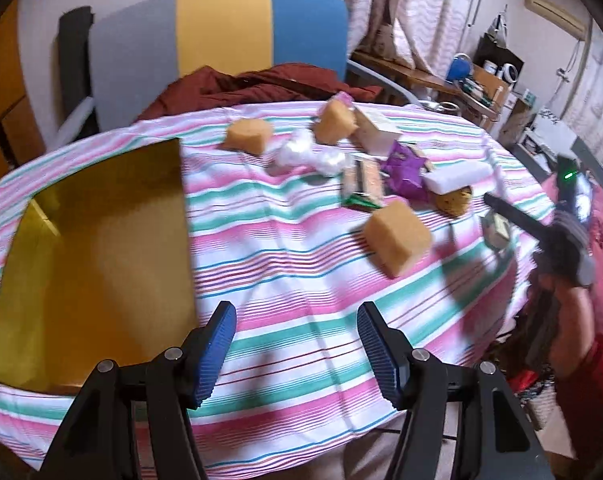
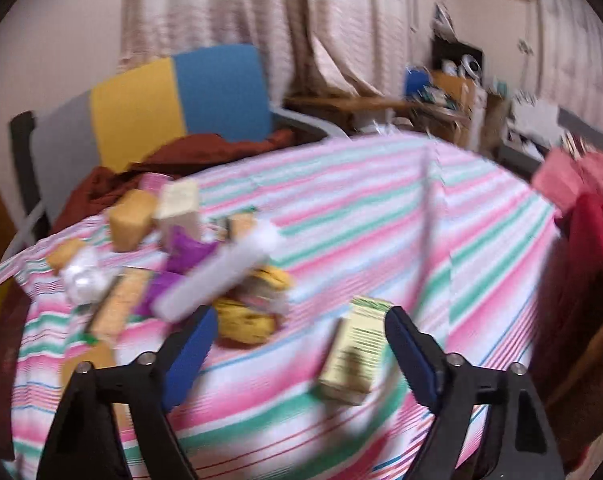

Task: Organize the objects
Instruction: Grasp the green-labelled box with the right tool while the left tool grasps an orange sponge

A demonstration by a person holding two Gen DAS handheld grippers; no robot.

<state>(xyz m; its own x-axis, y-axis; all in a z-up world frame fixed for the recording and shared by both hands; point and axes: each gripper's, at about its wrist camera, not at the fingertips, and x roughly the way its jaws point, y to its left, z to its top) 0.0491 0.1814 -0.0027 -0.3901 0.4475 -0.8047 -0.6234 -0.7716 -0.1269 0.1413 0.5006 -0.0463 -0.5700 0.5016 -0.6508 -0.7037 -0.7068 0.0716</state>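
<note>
A pile of objects lies on the striped tablecloth (image 1: 285, 248): orange sponges (image 1: 397, 236) (image 1: 248, 135) (image 1: 335, 120), a purple packet (image 1: 405, 168), a white block (image 1: 459, 176), crumpled white plastic (image 1: 307, 156) and a pale box (image 1: 377, 128). An open yellow box (image 1: 89, 256) sits at the left. My left gripper (image 1: 297, 348) is open and empty above the cloth, right of the yellow box. My right gripper (image 2: 301, 348) is open; a small cream carton (image 2: 353, 352) lies between its fingers, apart from both. The right gripper also shows in the left wrist view (image 1: 497, 216).
A grey, yellow and blue chair (image 1: 221, 44) with a dark red cloth (image 1: 257, 88) stands behind the table. A cluttered wooden desk (image 1: 457, 80) is at the back right. Red fabric (image 2: 593, 216) hangs at the table's right edge.
</note>
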